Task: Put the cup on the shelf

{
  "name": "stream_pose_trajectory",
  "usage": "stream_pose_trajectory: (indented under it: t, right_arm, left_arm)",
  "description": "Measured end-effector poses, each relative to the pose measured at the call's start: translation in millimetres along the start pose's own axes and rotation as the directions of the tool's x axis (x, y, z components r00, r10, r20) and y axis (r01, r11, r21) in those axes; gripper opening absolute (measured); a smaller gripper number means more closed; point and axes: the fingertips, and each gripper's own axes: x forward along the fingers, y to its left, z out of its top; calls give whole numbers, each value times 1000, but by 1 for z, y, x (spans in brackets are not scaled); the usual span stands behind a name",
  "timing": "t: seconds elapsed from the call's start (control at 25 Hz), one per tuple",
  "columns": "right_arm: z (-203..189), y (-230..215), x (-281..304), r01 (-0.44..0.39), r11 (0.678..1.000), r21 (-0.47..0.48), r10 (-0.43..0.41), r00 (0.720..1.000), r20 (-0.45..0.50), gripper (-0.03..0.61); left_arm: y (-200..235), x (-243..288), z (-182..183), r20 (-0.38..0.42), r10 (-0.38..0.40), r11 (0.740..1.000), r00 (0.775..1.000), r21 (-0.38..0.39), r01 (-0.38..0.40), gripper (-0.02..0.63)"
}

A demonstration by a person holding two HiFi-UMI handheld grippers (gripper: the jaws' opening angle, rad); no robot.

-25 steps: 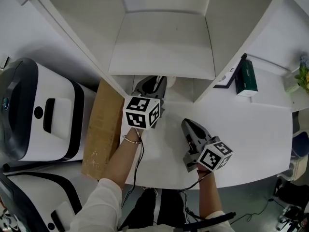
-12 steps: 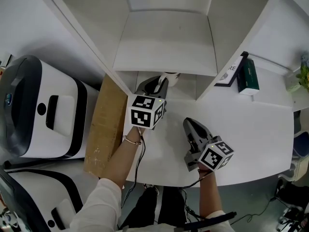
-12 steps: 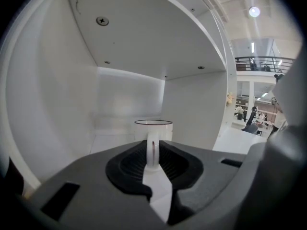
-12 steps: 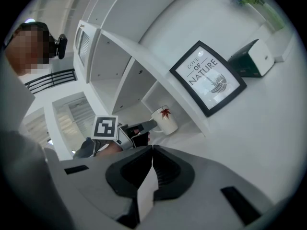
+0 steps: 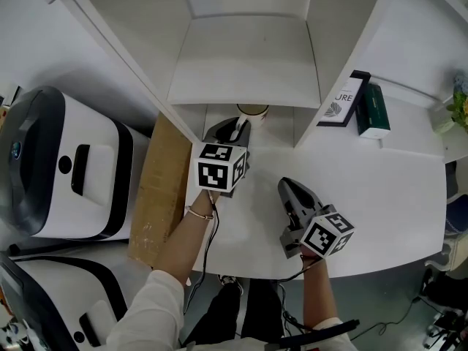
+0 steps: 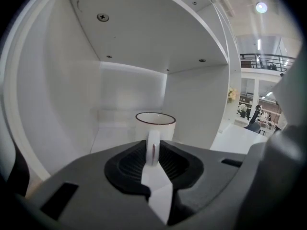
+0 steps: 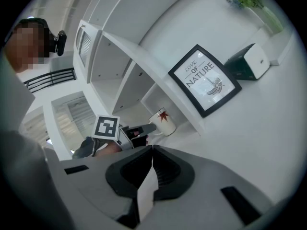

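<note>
A white cup (image 5: 251,111) with a dark rim and a red leaf print (image 7: 163,121) stands upright in the shelf's (image 5: 245,64) lowest compartment, apparently resting on its floor. My left gripper (image 5: 235,126) reaches into that compartment and is shut on the cup's handle (image 6: 152,145). Its jaws have just been opening a little, and the handle is still between the pads. The cup's body (image 6: 155,126) shows just past the jaws. My right gripper (image 5: 287,189) is shut with nothing in it, and it hovers over the white table, nearer to me than the shelf.
A framed print (image 5: 338,101) leans against the shelf's right side, with a dark green box (image 5: 371,110) beside it. A cardboard sheet (image 5: 157,189) and a white machine (image 5: 66,167) lie to the left. A plant (image 5: 459,108) sits at the far right edge.
The left gripper has tipped down a little with the cup, and the cup's rim now shows below the shelf board. The right gripper has not moved.
</note>
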Motion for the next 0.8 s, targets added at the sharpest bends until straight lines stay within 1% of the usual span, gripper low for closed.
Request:
stream_pose_trajectory:
  t: [0.08,0.4,0.48,0.56,0.6,0.68,0.72,0.8]
  right_arm:
    - [0,-1,-3,1,1000,0,-1,1000,3,26]
    - [1,-4,-12,5,1000,4,-5,1000,9,26]
    - [1,-4,-14,7,1000,6,-7,1000,10,26]
    - [1,-4,-15,9,1000,7,-9,1000,9,26]
    - [1,-4,-16,10,1000,7,-10,1000,7,26]
    - [1,-4,-16,12,1000,8,-12,1000,2,26]
    - [0,-4,-16,13,1000,10,-13,1000,0,26]
    - [0,-4,-17,18,1000,13,-18,1000,0,26]
  left_arm:
    - [-1,1,-2,-9,11,1000,1000,4,-11,74]
    - [6,8,-2,-28,51,998,998,-23,-52,78]
    - [8,9,-2,-29,59,997,998,-38,-60,81]
    - [9,9,-3,-27,62,995,998,-70,-64,86]
    - [9,8,-4,-27,59,994,998,-89,-62,97]
    - [8,7,-6,-29,46,992,999,-119,-49,157]
    - [7,7,-6,-30,40,991,999,-126,-44,174]
    - [5,4,-6,-29,35,991,999,-130,-38,187]
